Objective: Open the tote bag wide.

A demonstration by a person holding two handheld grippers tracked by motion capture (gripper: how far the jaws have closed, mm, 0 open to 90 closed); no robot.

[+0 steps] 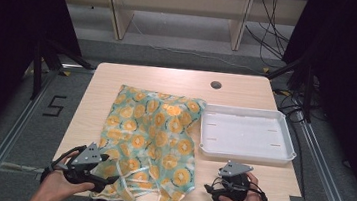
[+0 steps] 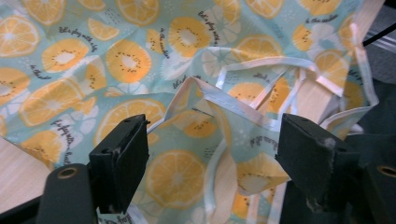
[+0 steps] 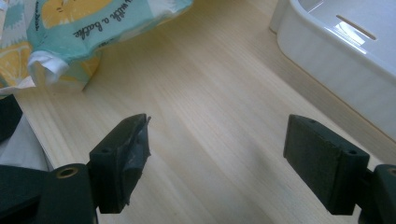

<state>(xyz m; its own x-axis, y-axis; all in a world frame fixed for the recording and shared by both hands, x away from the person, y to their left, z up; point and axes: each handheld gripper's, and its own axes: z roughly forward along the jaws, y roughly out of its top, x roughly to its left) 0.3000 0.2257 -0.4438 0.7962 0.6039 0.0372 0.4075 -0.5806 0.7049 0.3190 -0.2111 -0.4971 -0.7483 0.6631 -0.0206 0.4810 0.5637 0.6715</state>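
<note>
A pale wooden table (image 1: 248,90) stands on a grey floor, with dark curtains at both sides and a light wooden shelf frame behind it. At the near left corner the left hand-held gripper (image 1: 103,175) lies low over the hem of a citrus-print cloth (image 1: 156,128), a teal fabric covered in orange slices. In the left gripper view its jaws stand spread wide, and a raised fold of the cloth with white edging and ribbon ties (image 2: 261,88) sits between them; the pads do not press on it. From this gripper the cloth spreads forward and to the right over the middle of the table, while its near hem hangs over the table edge just beside the gripper. Farther right, the right hand-held gripper (image 1: 210,187) rests at the near edge, jaws spread over bare wood; the cloth's corner (image 3: 70,42) lies ahead to its left, apart from it. Ahead and to its right sits a white tray (image 1: 289,155), shallow, with nothing in it.
</note>
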